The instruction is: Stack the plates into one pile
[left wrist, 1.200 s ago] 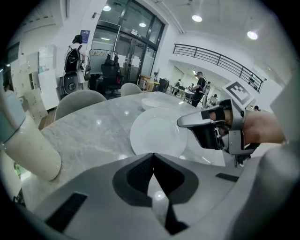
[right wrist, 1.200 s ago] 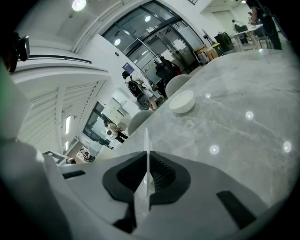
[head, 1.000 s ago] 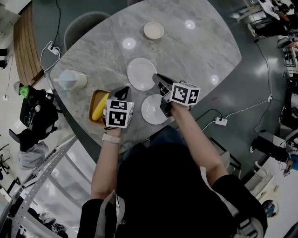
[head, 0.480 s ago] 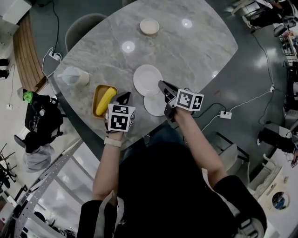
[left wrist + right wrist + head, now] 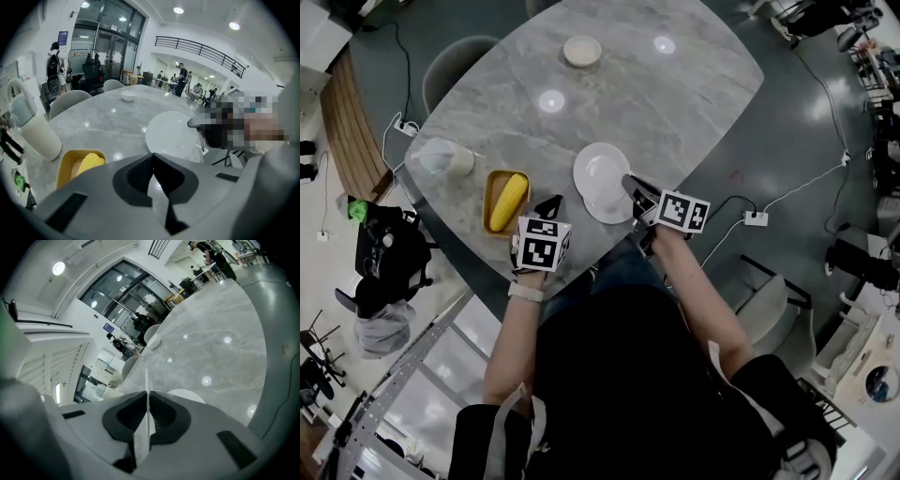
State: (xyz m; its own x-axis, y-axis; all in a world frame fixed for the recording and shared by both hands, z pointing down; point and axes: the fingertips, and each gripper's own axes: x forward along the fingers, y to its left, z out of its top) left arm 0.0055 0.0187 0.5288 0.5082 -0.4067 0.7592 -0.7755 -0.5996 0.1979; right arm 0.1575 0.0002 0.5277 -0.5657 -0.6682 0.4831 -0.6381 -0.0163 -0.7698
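Observation:
Two white plates lie near the front edge of the marble table (image 5: 675, 94). My right gripper (image 5: 630, 184) is shut on the right rim of the farther plate (image 5: 600, 169), which overlaps the nearer plate (image 5: 615, 212). In the right gripper view the held plate's thin rim (image 5: 146, 380) runs edge-on between the pads of the right gripper (image 5: 147, 397), and the other plate (image 5: 187, 395) shows below. My left gripper (image 5: 551, 202) hovers left of the plates, shut with nothing in it. Seen from the left gripper (image 5: 152, 157), the held plate (image 5: 171, 136) lies ahead.
A yellow tray (image 5: 490, 192) with a yellow fruit sits left of the plates. A white jug (image 5: 441, 157) stands at the table's left edge, and a small bowl (image 5: 582, 51) at the far side. Chairs and floor cables surround the table.
The right gripper has drawn the farther plate toward me until it overlaps the nearer plate. The left gripper has shifted along with it, staying shut.

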